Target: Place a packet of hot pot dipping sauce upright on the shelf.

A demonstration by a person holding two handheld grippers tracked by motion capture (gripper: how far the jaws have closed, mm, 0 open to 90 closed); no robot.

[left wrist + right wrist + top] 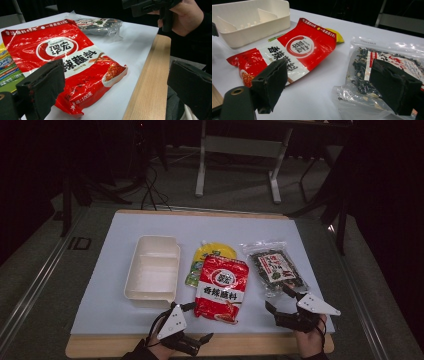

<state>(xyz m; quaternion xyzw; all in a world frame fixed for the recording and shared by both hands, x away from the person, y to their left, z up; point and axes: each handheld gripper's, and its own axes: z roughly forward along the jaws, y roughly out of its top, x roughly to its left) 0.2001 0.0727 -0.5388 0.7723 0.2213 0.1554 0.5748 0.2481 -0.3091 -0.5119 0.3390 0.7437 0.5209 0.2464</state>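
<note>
a dim room with table legs and cables on the floor behind; in front, a wooden table (260, 346) covered by a white sheet (115, 285). on the sheet, from the left: a cream divided tray (152, 270), a yellow pouch (212, 252) partly under a red seasoning packet (222, 287), and a clear bag of dark dried food (274, 266) at the right.

the left gripper (192, 306) sits at the near edge, just beside the red packet's lower left corner — its jaws stand open with nothing between them, the packet lying ahead of them in the left gripper view.

the right gripper (280, 299) is at the near end of the clear bag, jaws spread wide; in the right gripper view one jaw hangs over the bag's near part, the other over bare sheet — not clamped on it.
</note>
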